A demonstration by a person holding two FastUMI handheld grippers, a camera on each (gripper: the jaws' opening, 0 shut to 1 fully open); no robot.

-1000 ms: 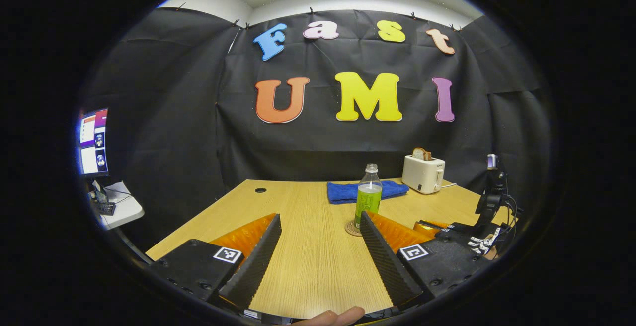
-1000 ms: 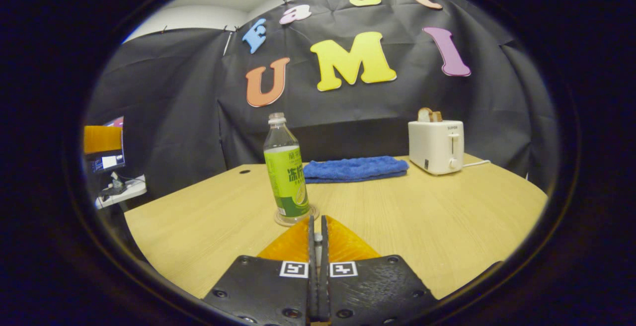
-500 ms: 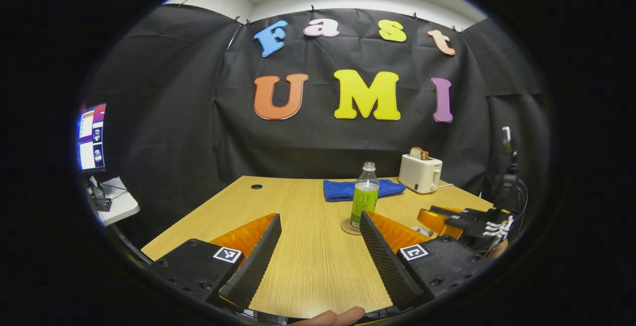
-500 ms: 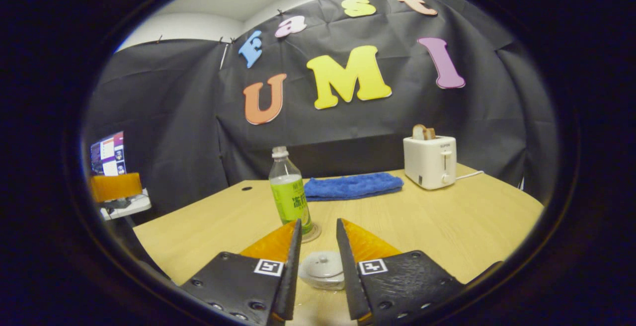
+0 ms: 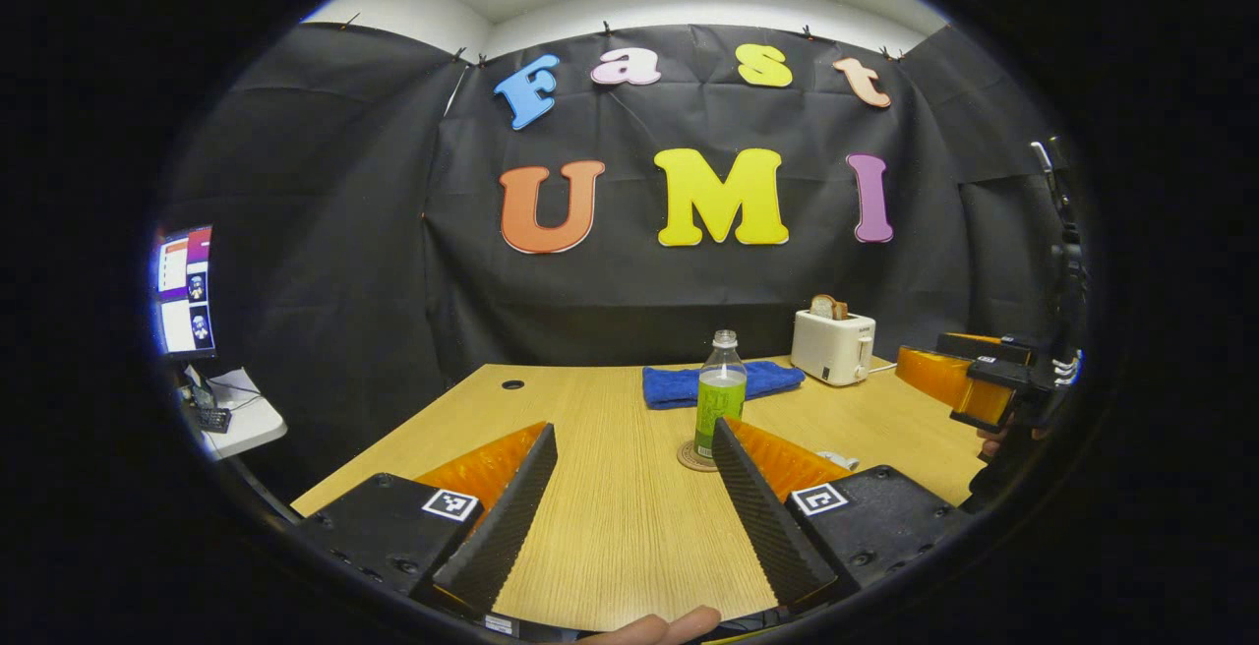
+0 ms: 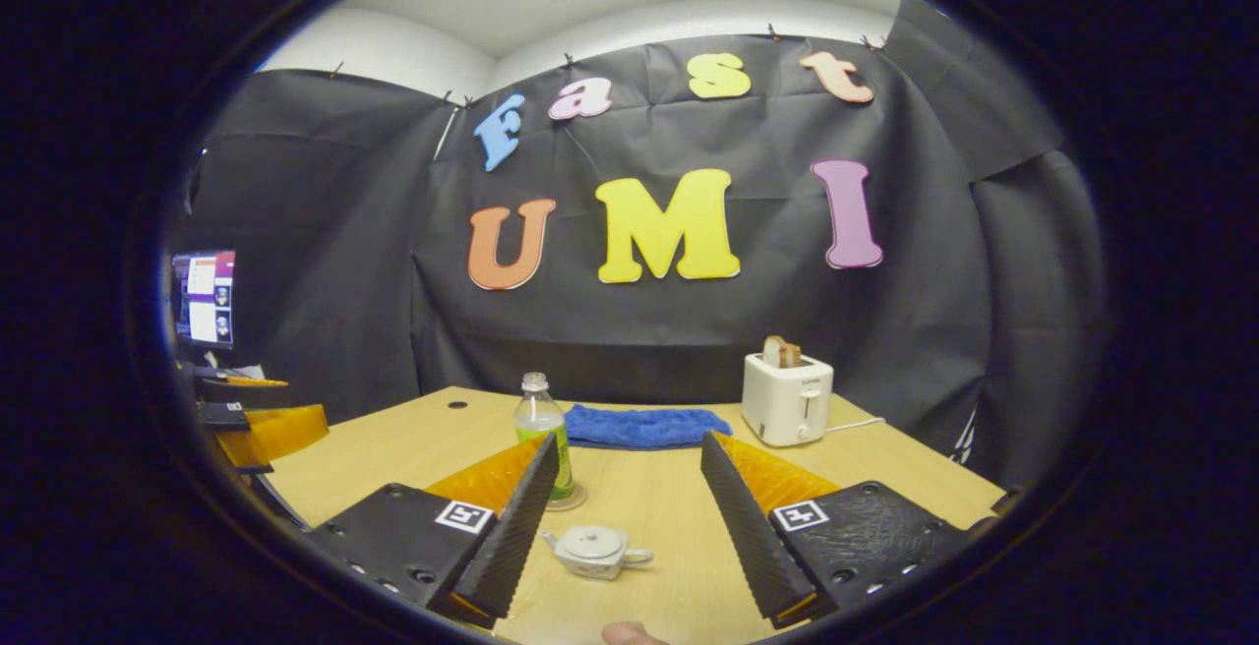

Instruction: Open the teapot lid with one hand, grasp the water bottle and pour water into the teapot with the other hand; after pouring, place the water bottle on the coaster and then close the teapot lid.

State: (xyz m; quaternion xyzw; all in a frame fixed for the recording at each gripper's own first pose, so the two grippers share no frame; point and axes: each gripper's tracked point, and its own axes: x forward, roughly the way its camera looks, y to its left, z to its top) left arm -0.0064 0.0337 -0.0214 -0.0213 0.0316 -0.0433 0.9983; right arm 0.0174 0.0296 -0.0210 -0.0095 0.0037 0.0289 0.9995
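A small white teapot (image 6: 595, 549) with its lid on stands on the wooden table (image 6: 885, 468), below and between the fingers of my right gripper (image 6: 629, 440), which is open and raised above it. The green-labelled water bottle (image 6: 543, 434) stands upright on a round coaster (image 6: 570, 499) just behind the teapot. In the left gripper view the bottle (image 5: 721, 394) and coaster (image 5: 694, 456) are ahead, right of centre. My left gripper (image 5: 632, 427) is open, low over the table, holding nothing. The right gripper (image 5: 969, 384) hangs high at the far right there.
A blue towel (image 5: 689, 382) and a white toaster (image 5: 834, 345) with bread sit at the table's back. A monitor (image 5: 184, 286) and a white side table (image 5: 236, 414) stand off to the left. The left gripper (image 6: 266, 424) shows at the left edge of the right gripper view.
My right gripper went from shut to open, then rose and drew back, bringing the lidded teapot into view beneath it. The left gripper has barely moved.
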